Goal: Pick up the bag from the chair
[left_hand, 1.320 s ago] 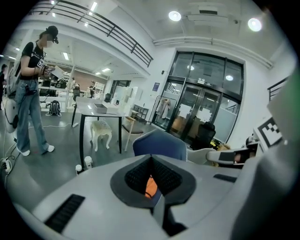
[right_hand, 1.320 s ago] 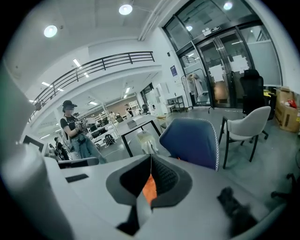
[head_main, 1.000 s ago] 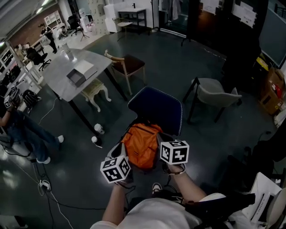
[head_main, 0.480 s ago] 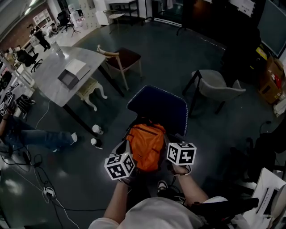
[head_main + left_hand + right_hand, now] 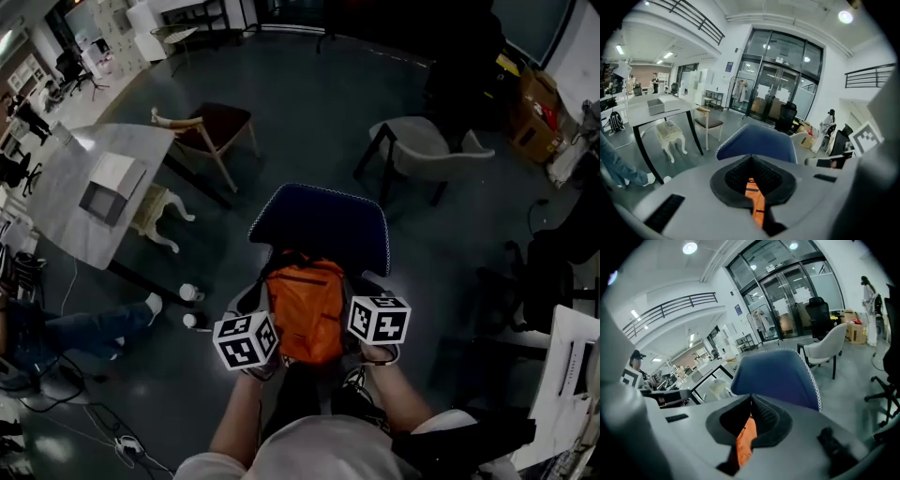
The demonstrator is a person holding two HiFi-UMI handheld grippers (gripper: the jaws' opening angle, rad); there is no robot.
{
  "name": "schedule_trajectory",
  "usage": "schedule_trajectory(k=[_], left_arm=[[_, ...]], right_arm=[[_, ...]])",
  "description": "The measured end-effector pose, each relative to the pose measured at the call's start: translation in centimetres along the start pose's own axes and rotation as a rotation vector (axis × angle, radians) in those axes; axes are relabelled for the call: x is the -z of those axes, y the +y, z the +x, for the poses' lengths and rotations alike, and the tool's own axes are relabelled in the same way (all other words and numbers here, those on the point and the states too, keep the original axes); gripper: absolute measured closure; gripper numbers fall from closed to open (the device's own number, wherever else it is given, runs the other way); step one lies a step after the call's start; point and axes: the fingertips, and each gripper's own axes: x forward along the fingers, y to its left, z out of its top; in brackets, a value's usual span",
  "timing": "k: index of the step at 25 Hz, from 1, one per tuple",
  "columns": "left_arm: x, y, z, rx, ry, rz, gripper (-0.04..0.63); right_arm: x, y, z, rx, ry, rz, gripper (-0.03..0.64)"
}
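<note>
Seen from above, a person holds an orange fabric bag (image 5: 305, 307) between two hand-held grippers, just in front of the backrest of a blue-backed chair (image 5: 323, 230). The bag hangs or rests over the seat; which of the two cannot be told, because the bag hides the seat.

The left gripper (image 5: 753, 187) is pressed together on a narrow fold of orange fabric crossed by thin black bands. The right gripper (image 5: 746, 432) likewise pinches a thin flap of orange cloth between its dark ribbed pads.

The main risk is probably slippage. Each gripper has hold of only a slim edge of soft cloth, so the bag's weight could pull the fabric out of one grip. The bag would then swing sideways from the other gripper or drop to the dark floor (image 5: 309, 122). A loose strap could also catch on the seat edge or the backrest as the bag rises, tugging it free. Uneven lifting by the two hands would tilt the load and strain the weaker hold.

The bag is bright orange and backpack-shaped, rounded at the top. It looks soft and full, with a front pocket seam and dark trim.
</note>
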Motion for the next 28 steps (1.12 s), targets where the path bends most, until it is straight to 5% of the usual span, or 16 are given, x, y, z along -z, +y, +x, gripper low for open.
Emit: schedule_trajectory(k=[7,28], left_arm=[[4.8,1.1,2.6,0.010,0.132,0.018,0.583],[11.6,4.8,9.0,0.009,0.270,-0.022,0.583]], right_arm=[[4.5,-3.2,1.3,0.071,0.059,0.110,0.584],[10.4,-7.1,6.8,0.130,0.146,0.177,0.583]])
